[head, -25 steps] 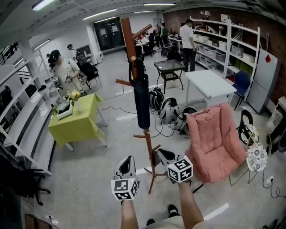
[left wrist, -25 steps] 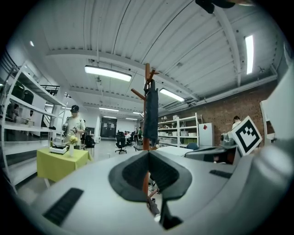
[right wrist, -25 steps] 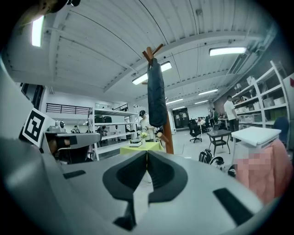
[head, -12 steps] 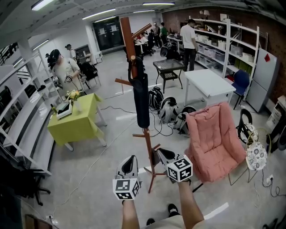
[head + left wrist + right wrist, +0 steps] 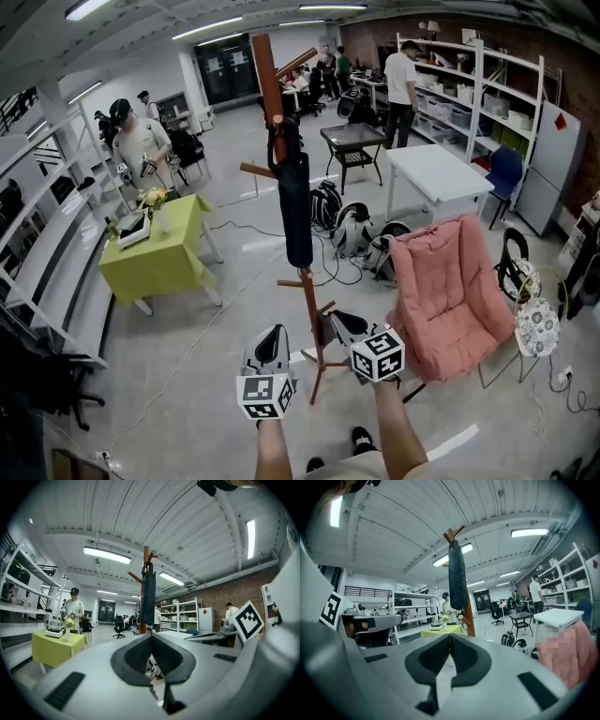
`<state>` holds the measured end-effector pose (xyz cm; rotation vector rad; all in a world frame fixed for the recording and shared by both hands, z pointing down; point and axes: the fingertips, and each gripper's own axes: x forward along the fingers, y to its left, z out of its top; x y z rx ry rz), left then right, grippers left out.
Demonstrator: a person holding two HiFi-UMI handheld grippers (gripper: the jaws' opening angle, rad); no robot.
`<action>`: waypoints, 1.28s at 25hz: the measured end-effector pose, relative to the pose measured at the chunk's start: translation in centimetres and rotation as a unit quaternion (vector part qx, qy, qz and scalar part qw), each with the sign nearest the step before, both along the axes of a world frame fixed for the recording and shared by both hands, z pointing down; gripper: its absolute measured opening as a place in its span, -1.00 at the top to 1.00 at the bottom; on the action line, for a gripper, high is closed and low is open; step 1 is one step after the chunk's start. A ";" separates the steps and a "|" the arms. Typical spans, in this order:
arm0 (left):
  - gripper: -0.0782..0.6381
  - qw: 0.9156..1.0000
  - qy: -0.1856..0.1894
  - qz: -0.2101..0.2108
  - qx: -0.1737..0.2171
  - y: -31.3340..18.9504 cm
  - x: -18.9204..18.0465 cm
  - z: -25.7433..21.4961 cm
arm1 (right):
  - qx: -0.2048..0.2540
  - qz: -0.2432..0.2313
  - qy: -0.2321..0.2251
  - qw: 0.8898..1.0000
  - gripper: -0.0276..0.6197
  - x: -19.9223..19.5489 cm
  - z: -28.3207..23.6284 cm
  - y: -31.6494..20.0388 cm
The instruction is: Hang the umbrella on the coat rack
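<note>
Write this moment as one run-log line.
umbrella: hanging on coat rack | left gripper: jaws shut, empty | right gripper: jaws shut, empty | neither touches umbrella

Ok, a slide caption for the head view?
Umbrella hangs on the coat rack; left gripper and right gripper shut, empty, below it.

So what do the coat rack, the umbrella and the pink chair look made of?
Coat rack: reddish-brown wood by its colour, finish unclear.
Umbrella: dark matt fabric, furled, likely synthetic.
Pink chair: soft plush fabric over padding, going by its creases and slump.
</note>
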<state>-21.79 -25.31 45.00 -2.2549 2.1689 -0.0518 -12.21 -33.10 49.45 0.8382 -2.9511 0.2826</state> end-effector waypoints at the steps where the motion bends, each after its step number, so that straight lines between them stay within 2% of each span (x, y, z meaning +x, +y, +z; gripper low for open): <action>1: 0.76 1.000 0.000 0.000 -0.001 0.0 0.1 0.0 | 0.000 0.000 0.000 1.000 0.90 0.0 0.0 0.0; 21: 0.76 1.000 0.003 0.000 -0.007 -0.6 -0.4 0.5 | 0.004 -0.001 0.003 1.000 0.90 -0.6 -0.3 -0.4; 26: 0.76 1.000 0.004 0.002 -0.010 -0.6 -0.5 0.6 | 0.001 -0.004 -0.023 1.000 0.90 -0.6 -1.0 -0.4; 32: 0.76 1.000 0.000 -0.001 -0.016 -0.5 -0.6 0.8 | 0.000 -0.008 -0.022 1.000 0.90 -0.8 -0.7 -0.1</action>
